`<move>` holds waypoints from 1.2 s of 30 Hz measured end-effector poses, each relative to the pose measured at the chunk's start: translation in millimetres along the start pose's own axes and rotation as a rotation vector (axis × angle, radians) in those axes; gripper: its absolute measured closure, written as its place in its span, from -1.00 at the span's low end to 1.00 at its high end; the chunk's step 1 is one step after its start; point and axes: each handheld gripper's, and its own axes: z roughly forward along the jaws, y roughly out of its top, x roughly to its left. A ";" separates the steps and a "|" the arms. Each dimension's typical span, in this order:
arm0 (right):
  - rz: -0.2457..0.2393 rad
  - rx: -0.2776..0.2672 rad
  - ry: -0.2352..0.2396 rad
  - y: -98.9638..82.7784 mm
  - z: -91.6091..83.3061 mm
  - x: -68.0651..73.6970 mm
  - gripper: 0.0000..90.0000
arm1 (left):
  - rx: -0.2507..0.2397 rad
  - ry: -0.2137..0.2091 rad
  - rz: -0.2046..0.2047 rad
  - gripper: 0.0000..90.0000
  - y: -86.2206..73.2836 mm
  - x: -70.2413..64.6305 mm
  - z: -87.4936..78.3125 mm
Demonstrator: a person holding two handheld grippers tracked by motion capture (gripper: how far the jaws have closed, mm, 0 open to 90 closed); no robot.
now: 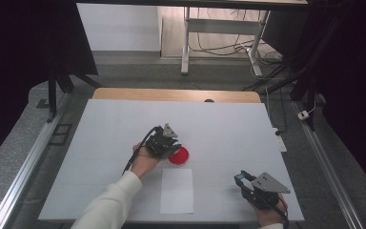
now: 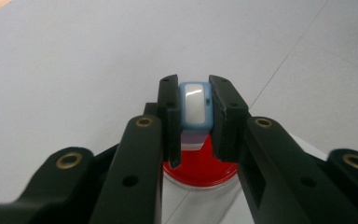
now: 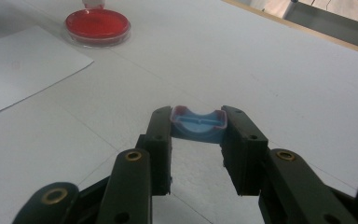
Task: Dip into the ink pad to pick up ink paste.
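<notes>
A small blue-framed piece [image 2: 195, 103] is clamped in the left gripper [image 2: 195, 112] above the red dish [image 2: 200, 168]; a blue cap [image 3: 198, 125] is gripped by the right gripper [image 3: 197, 128]. No legible writing is seen.

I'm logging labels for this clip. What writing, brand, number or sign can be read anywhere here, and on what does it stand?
None can be read.
Small blue piece in the left gripper: a plain glossy white face, no marks.
Blue cap in the right gripper: no lettering shows.
Red dish: no label.
White sheet: blank.
</notes>
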 end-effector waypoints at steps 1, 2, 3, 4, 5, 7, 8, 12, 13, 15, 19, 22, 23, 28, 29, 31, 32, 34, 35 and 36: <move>0.000 0.001 0.000 0.0 0.1 0.0 0.42 | -0.006 -0.009 -0.004 0.69 -0.1 0.1 -1.1; -0.001 0.001 0.001 -0.1 0.3 -0.1 0.42 | -0.010 -0.013 -0.007 0.69 -0.2 -0.2 -2.4; -0.002 0.002 0.001 -0.1 0.4 0.0 0.42 | -0.015 -0.015 -0.005 0.69 -0.3 -0.3 -3.9; -0.002 0.002 0.001 -0.1 0.3 0.0 0.42 | -0.021 -0.014 -0.005 0.69 -0.4 -0.2 -5.5; -0.002 0.002 0.001 0.0 0.2 -0.1 0.42 | -0.027 -0.016 -0.009 0.69 -0.6 0.0 -7.0; -0.001 0.002 0.000 0.0 0.0 -0.1 0.42 | -0.038 -0.023 -0.014 0.69 -1.2 0.3 -10.1; -0.001 0.002 0.000 0.0 -0.1 -0.2 0.42 | -0.040 -0.027 -0.013 0.69 -1.5 0.3 -11.5; -0.002 0.002 -0.001 0.0 -0.1 -0.1 0.42 | -0.046 -0.035 -0.011 0.69 -2.5 -0.2 -15.7; -0.003 0.003 -0.006 0.1 -0.2 0.0 0.42 | -0.048 -0.037 -0.014 0.69 -2.8 -0.4 -16.4; -0.004 0.003 -0.007 0.2 -0.4 -0.1 0.42 | -0.052 -0.043 -0.014 0.69 -3.4 -0.1 -18.1; -0.005 -0.001 -0.006 0.3 -0.9 -0.4 0.42 | -0.059 -0.051 -0.018 0.69 -5.3 0.3 -22.4; -0.004 -0.001 -0.006 0.3 -0.8 -0.4 0.42 | -0.071 -0.066 -0.030 0.68 -7.7 1.2 -27.1; -0.006 -0.001 -0.006 0.4 -0.7 -0.3 0.42 | -0.077 -0.069 -0.035 0.68 -8.7 1.4 -28.7; -0.005 -0.003 -0.006 0.7 -0.4 -0.5 0.42 | -0.092 -0.081 -0.038 0.68 -13.5 0.9 -36.8; -0.005 -0.002 -0.007 0.6 -0.4 -0.6 0.42 | -0.095 -0.084 -0.038 0.68 -14.2 0.5 -38.3; -0.006 -0.002 -0.008 0.6 -0.3 -0.6 0.42 | -0.100 -0.088 -0.032 0.68 -15.7 0.2 -41.0; -0.005 -0.007 -0.006 0.5 0.0 -0.5 0.42 | -0.102 -0.086 -0.033 0.68 -16.4 0.0 -41.9; -0.005 -0.005 -0.006 0.7 0.3 -0.3 0.42 | -0.104 -0.091 -0.031 0.68 -18.2 -0.5 -43.2; -0.004 -0.002 -0.006 0.9 0.4 -0.3 0.42 | -0.104 -0.094 -0.032 0.68 -19.2 -1.1 -43.8; -0.005 -0.002 -0.007 0.9 0.7 -0.3 0.42 | -0.106 -0.095 -0.030 0.68 -20.1 -1.7 -44.3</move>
